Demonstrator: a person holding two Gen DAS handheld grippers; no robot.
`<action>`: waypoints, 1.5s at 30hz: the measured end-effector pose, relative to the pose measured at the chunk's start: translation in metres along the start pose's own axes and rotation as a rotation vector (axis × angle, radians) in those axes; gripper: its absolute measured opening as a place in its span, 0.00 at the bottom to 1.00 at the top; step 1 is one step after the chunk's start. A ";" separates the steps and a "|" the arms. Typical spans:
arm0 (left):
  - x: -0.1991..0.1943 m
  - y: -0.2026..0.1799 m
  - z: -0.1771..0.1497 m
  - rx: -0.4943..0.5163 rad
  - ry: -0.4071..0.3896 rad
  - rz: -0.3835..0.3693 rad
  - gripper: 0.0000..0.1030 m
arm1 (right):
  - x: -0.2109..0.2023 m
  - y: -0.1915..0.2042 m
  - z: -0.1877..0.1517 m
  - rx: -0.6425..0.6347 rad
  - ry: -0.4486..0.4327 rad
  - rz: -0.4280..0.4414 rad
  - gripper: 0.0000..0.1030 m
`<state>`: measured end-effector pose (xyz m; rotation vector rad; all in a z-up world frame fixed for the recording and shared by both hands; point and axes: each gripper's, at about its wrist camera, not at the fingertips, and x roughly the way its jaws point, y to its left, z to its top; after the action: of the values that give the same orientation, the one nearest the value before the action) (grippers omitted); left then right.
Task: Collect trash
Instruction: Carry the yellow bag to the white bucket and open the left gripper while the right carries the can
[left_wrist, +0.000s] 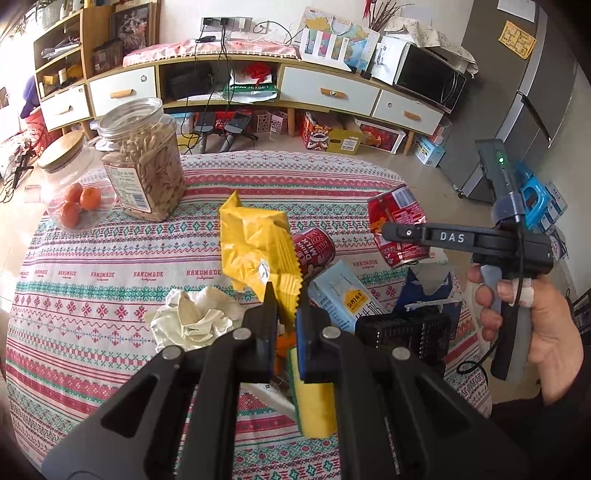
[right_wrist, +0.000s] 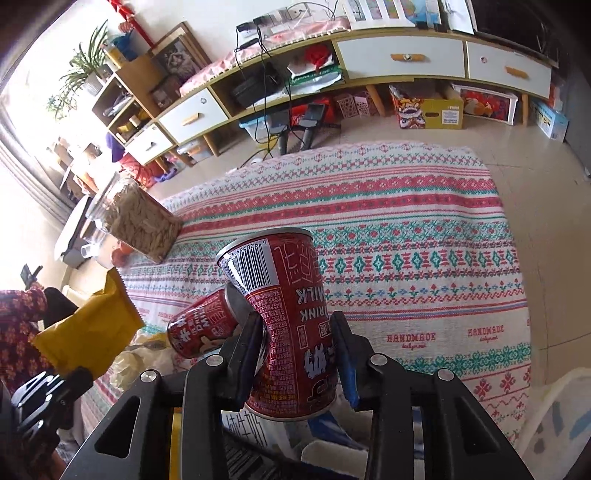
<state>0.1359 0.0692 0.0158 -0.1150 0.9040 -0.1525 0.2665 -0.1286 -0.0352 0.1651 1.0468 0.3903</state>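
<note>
My left gripper (left_wrist: 286, 295) is shut on a crumpled yellow snack wrapper (left_wrist: 255, 243) and holds it above the table; the wrapper also shows in the right wrist view (right_wrist: 88, 332). My right gripper (right_wrist: 297, 321) is shut on a dented red milk-drink can (right_wrist: 288, 325), lifted off the cloth; the can also shows in the left wrist view (left_wrist: 399, 225). A second red can (left_wrist: 314, 251) lies on its side on the table, also in the right wrist view (right_wrist: 201, 328). A crumpled white tissue (left_wrist: 188, 317), a light blue carton (left_wrist: 343, 299) and a torn dark blue pack (left_wrist: 424, 288) lie nearby.
The patterned tablecloth (left_wrist: 92, 280) covers the table. A jar of seeds (left_wrist: 144, 162) and a lidded jar with oranges (left_wrist: 70, 181) stand at the far left. A black basket (left_wrist: 406, 336) and a yellow sponge (left_wrist: 314, 402) sit near the front edge. A cabinet (left_wrist: 325, 92) stands behind.
</note>
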 end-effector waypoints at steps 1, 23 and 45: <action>-0.001 -0.003 0.000 0.006 -0.004 -0.001 0.09 | -0.009 -0.001 -0.001 -0.004 -0.012 0.000 0.37; 0.006 -0.168 -0.010 0.285 -0.022 -0.182 0.09 | -0.167 -0.157 -0.080 0.191 -0.104 -0.192 0.37; 0.102 -0.321 -0.043 0.380 0.213 -0.394 0.09 | -0.210 -0.285 -0.167 0.373 -0.025 -0.271 0.37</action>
<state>0.1379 -0.2665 -0.0368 0.0807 1.0418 -0.7098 0.0967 -0.4806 -0.0381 0.3555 1.0935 -0.0552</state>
